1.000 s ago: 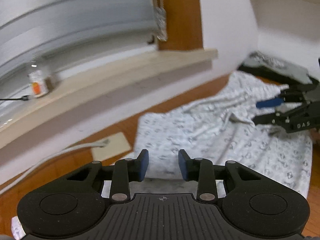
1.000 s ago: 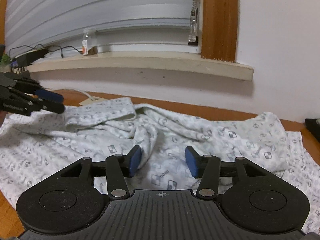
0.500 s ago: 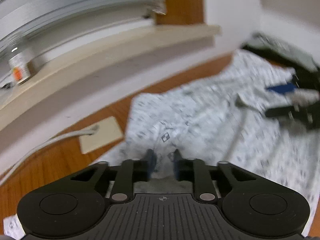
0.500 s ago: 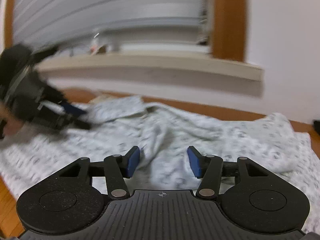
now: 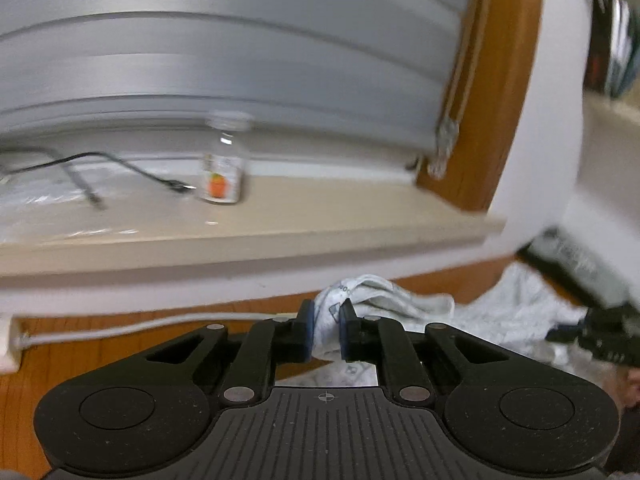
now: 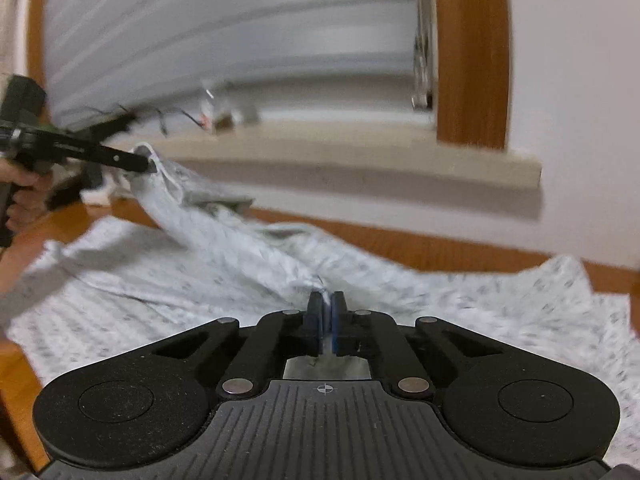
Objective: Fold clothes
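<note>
Stretching from the left claw (image 6: 150,165), clamped on its raised edge at frame's upper left, the white grey-printed cotton garment (image 6: 248,264) slopes down to the right claw (image 6: 326,320), pinching a fold at lower centre.

right hand-held gripper (image 6: 327,320) pinching patterned garment (image 6: 256,264)
</note>
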Motion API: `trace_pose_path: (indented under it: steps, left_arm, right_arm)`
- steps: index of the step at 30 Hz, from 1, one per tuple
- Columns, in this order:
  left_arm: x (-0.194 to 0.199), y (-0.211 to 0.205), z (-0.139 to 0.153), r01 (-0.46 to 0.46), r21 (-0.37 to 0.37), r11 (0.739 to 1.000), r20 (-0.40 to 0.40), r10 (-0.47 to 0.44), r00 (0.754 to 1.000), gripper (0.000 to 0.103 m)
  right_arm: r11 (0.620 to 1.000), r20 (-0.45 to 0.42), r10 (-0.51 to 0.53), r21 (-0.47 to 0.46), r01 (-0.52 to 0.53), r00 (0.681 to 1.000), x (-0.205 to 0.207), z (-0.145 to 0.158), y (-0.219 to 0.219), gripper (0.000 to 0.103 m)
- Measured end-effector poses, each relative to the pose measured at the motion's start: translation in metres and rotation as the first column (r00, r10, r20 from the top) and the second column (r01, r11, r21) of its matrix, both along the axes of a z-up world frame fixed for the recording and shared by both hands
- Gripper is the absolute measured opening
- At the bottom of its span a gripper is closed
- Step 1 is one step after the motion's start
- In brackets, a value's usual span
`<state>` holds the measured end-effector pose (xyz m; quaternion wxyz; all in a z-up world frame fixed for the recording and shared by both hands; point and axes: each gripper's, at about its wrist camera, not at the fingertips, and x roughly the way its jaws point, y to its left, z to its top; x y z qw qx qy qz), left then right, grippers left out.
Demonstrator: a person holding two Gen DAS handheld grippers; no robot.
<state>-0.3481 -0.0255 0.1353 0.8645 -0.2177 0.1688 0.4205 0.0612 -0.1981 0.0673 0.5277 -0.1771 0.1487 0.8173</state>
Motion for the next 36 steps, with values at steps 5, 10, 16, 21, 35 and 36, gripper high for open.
trace_pose_path:
  steps: [5,10,16,21,35,36]
  left_arm:
    - [-0.048,-0.043,-0.026,-0.005,-0.076,0.997,0.025,0.007,1.000,0.014]
    - [-0.074,-0.069,-0.069,-0.064,-0.129,0.990,-0.012,0.063,0.998,0.017]
    - [-0.084,-0.071,-0.064,-0.173,-0.027,0.985,-0.123,0.169,0.978,0.028]
    - [-0.049,-0.078,-0.055,-0.072,0.029,0.997,-0.155,0.076,0.985,0.036]
    - [0.025,-0.061,-0.085,0.130,-0.051,0.990,-0.278,-0.139,0.951,0.039]
    - [0.025,-0.057,-0.086,0.127,-0.062,0.990,-0.272,-0.139,0.952,0.007]
  right_arm:
    - [0.991,0.010,0.134,-0.008,-0.134,0.991,-0.006,0.003,-0.039,0.004]
    - [0.981,0.036,0.187,-0.067,-0.185,0.982,-0.024,-0.017,-0.052,0.013]
    - [0.997,-0.018,0.072,-0.001,-0.072,0.997,-0.007,-0.008,-0.047,0.041]
    - [0.994,0.022,-0.109,0.006,0.109,0.994,0.004,-0.019,-0.035,0.044]
    - [0.984,-0.045,-0.177,-0.013,0.177,0.983,0.024,-0.039,-0.023,0.051]
    - [0.984,-0.054,-0.180,-0.012,0.179,0.982,0.026,-0.040,-0.023,0.051]
